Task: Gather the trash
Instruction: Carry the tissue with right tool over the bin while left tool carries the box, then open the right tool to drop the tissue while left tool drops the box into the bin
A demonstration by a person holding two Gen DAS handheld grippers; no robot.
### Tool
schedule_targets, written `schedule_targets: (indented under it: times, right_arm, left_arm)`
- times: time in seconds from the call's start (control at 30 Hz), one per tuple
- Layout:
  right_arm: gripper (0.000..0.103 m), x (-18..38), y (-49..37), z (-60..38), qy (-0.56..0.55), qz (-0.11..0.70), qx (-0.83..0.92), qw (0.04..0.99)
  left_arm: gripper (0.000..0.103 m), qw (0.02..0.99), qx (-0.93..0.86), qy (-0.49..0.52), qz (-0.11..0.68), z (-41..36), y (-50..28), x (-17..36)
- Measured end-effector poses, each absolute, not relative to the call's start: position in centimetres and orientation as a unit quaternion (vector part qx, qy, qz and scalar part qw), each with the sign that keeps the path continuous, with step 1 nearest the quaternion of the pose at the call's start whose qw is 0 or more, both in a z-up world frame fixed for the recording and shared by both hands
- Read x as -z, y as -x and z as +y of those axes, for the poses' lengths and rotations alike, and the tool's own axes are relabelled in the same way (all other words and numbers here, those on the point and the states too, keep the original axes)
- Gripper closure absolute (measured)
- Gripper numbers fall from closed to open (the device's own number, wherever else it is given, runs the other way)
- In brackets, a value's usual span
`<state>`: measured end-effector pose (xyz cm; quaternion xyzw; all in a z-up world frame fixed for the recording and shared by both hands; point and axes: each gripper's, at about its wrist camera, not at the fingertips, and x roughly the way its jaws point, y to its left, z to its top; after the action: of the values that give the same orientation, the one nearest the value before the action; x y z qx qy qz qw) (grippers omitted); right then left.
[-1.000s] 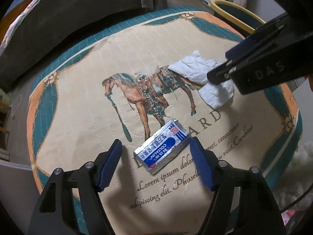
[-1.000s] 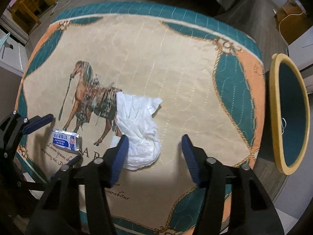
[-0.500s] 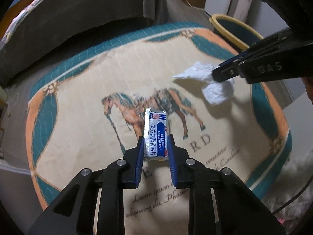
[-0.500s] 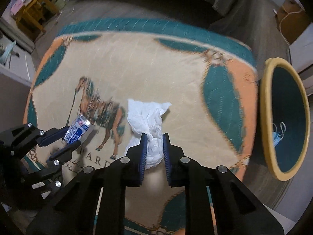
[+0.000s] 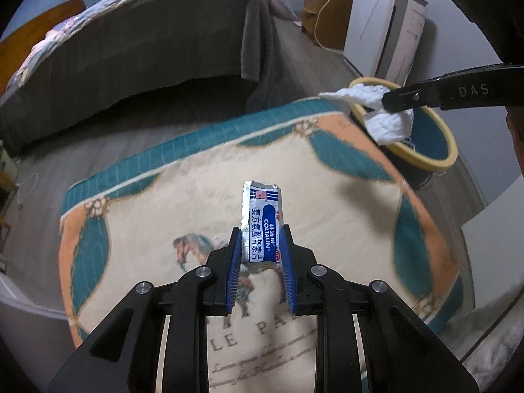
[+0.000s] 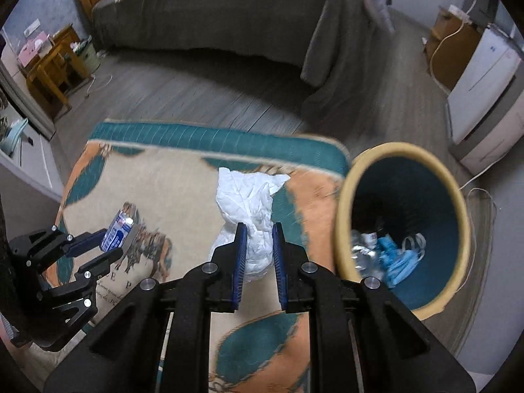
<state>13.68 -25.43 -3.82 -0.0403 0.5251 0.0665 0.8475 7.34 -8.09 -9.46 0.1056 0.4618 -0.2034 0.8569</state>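
Your left gripper [image 5: 260,245] is pinching the blue-and-white foil sachet [image 5: 262,226] by its lower end, pads tight on both long edges, pkg standing upright w/ the top sticking out above the fingertips and clear of the cloth. It hangs over the horse print on the rug [image 5: 170,196], which is cream w/ teal and orange border. From the right wrist cam you can see the same sachet [image 6: 118,232] in the left gripper [image 6: 109,242] at lower left, over the horse. Your right gripper [image 6: 258,239] is clamped on the crumpled white tissue [image 6: 249,196]; pads squeeze its narrow middle, a big wad fans out above the tips and a smaller lump bulges below. In the left wrist cam the tissue [image 5: 386,118] hangs from the right gripper [image 5: 389,100] in front of the bin rim. The bin [image 6: 344,203], yellow rim w/ teal inside, sits just beside the rug's right edge, to the right of the tissue; it holds blue masks and some clear plastic at the bottom. Both jaws have just been closing, each w/ its item between them. A bed w/ a grey cover [image 6: 229,9] is across the wood floor, white appliance [image 5: 383,26] at far right.
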Motion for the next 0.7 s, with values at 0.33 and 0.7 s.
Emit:
schedule_targets:
  times: [0.33,0.7]
  right_arm:
    - [0.088,0.5,-13.1,-30.4,0.035,0.479,-0.028,0.877]
    - [0.088,0.2,-13.2,-39.3,-0.009,0.467,0.050,0.883]
  left_arm:
    - [0.079,0.865,0.223,-0.095,0.439,-11.2,-7.8,7.1]
    - [0.079,0.858,0.248,-0.128,0.431,-15.6,-7.3,7.5]
